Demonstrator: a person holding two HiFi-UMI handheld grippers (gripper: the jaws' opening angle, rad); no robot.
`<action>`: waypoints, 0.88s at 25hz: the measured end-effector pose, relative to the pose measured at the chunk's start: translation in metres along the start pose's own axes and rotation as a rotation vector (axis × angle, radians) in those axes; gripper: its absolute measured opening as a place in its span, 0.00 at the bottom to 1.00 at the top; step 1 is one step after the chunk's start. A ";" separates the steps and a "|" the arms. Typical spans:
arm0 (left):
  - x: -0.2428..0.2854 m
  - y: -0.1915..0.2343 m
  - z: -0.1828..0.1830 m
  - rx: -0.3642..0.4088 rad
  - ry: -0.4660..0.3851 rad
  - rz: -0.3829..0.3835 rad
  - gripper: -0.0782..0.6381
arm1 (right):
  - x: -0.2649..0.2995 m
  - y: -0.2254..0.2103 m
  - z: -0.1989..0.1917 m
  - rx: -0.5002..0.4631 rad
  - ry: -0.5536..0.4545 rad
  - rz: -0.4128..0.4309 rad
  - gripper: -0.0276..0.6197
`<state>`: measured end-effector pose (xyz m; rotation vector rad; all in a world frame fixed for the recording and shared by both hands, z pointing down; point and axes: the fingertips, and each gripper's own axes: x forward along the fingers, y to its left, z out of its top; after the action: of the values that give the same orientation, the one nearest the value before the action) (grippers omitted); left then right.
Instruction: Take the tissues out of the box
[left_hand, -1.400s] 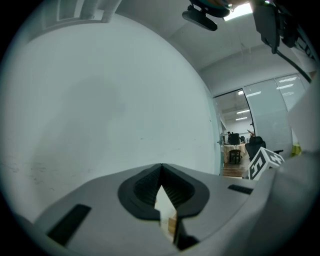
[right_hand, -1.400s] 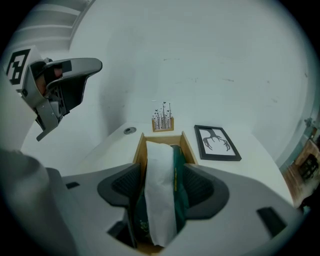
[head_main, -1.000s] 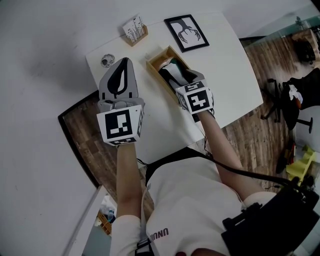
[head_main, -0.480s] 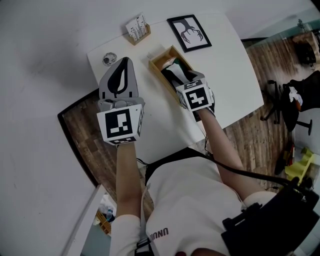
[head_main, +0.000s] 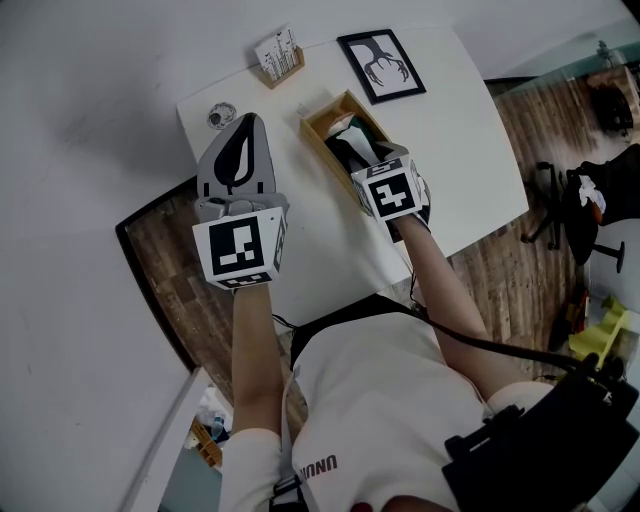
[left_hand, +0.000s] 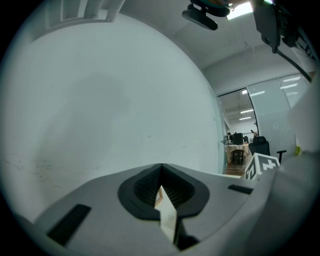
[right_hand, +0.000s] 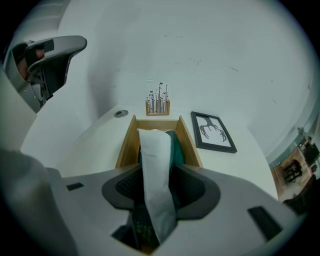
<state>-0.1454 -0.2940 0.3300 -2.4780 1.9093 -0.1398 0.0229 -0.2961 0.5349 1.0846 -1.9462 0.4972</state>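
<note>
White table (head_main: 470, 150) carries the wooden box (right_hand: 125, 147); jaws of the right gripper (right_hand: 157, 170) are closing around its upright tissue (right_hand: 152, 145) (not pinched yet). Unheld, the box may lift too: the left gripper (left_hand: 161, 169) has its jaws together, empty.

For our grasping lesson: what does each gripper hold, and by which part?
Nothing firmly yet: right gripper jaws are closing around the white tissue at its raised end; left gripper empty.

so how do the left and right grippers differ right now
The left gripper is shut and empty; the right gripper is closing, a white tissue between its jaws. The left gripper hangs beside the wooden box; the right gripper is over it. Both point forward.
</note>
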 end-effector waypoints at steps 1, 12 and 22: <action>0.000 0.000 0.000 0.000 0.000 0.001 0.13 | 0.000 0.000 0.000 -0.002 -0.001 -0.001 0.33; -0.004 0.002 0.001 0.001 -0.001 0.011 0.13 | -0.005 0.001 0.002 -0.014 -0.010 -0.010 0.24; -0.005 0.004 0.002 0.000 -0.009 0.014 0.13 | -0.009 -0.002 0.006 0.011 -0.033 -0.022 0.19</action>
<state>-0.1507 -0.2903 0.3272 -2.4601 1.9230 -0.1292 0.0242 -0.2965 0.5237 1.1269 -1.9599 0.4814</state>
